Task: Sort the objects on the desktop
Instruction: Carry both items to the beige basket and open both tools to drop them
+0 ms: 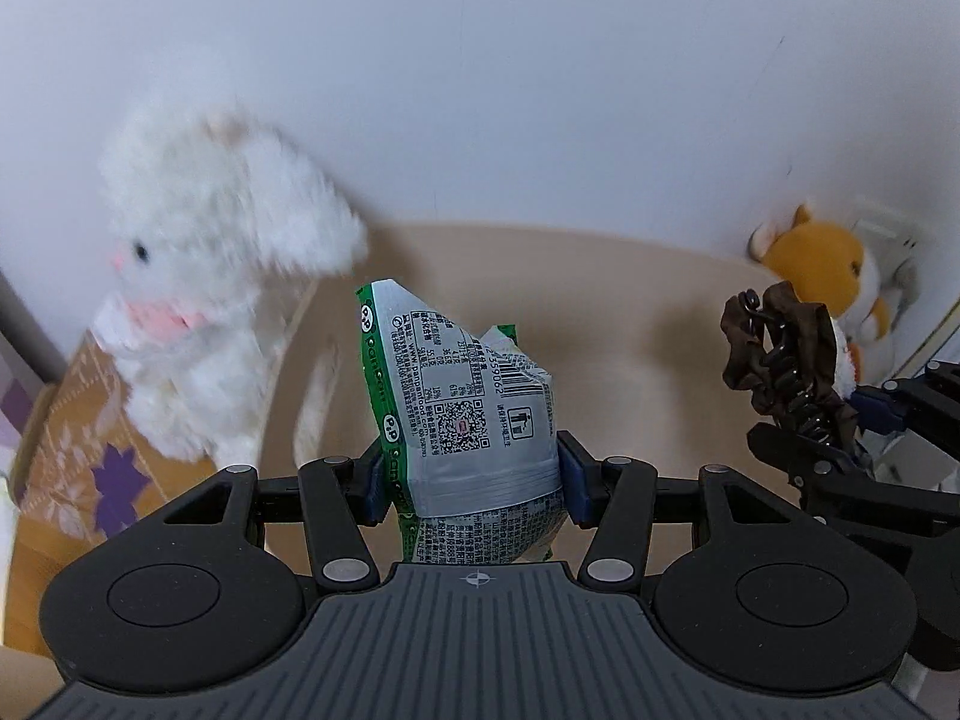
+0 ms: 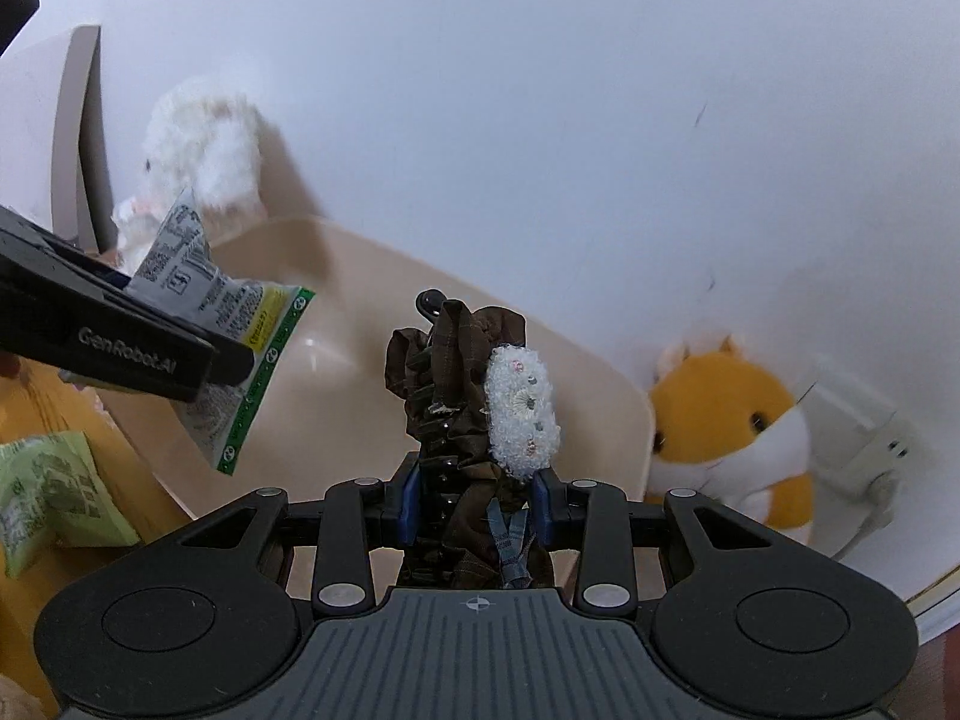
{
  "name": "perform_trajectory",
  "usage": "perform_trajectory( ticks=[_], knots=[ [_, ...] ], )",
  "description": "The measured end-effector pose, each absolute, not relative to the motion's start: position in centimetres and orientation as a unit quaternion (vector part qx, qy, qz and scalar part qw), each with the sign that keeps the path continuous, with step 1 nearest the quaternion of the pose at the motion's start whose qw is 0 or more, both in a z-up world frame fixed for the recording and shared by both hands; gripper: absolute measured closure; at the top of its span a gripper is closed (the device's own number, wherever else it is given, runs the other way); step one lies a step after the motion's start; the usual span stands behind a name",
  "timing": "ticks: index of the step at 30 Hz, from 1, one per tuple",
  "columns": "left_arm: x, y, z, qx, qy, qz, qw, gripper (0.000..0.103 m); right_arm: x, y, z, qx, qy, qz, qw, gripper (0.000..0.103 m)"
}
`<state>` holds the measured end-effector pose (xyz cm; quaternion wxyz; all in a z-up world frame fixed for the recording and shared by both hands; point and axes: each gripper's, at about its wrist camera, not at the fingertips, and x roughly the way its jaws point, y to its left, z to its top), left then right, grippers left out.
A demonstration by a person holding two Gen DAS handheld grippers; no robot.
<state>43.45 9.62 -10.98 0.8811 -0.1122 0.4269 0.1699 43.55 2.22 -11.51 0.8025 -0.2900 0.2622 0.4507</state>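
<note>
Snack packet [image 1: 462, 414]: clamped in my left tool [image 1: 471, 483], long axis upright, top tilted left, above beige bin [image 1: 630, 312]. Hair clip [image 2: 462, 396]: clamped in right tool [image 2: 477, 504], upright.

a plain white wall [image 1: 510, 90] with faint scuff marks rises behind, a white wall fitting [image 2: 858, 438] mounted low.

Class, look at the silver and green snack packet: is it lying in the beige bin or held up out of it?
Held up, out of the bin. The left gripper's fingers clamp the snack packet by its lower part, above the beige bin.
</note>
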Motion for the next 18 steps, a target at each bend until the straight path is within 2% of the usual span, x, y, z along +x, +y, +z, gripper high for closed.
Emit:
perform_trajectory(
  ticks=[8, 12, 13, 15, 18],
  knots=[
    [43.9, 9.5, -12.0, -0.132, 0.443, 0.16, 0.872, 0.048, 44.0, 3.1, -13.7, -0.31, 0.265, 0.443, 0.798, 0.069],
    [43.5, 10.3, -12.3, -0.177, 0.452, 0.158, 0.86, 0.041, 44.2, 3.4, -14.6, -0.32, 0.277, 0.436, 0.794, 0.067],
    [43.3, 10.4, -12.3, -0.182, 0.454, 0.157, 0.858, 0.04, 44.3, 3.2, -14.7, -0.316, 0.283, 0.435, 0.794, 0.057],
    [43.1, 10.5, -12.1, -0.174, 0.455, 0.163, 0.858, 0.032, 44.2, 3.0, -14.5, -0.308, 0.288, 0.433, 0.797, 0.052],
    [42.5, 10.6, -11.7, -0.161, 0.45, 0.17, 0.862, 0.031, 43.7, 2.3, -13.9, -0.305, 0.282, 0.429, 0.802, 0.042]
  ],
)
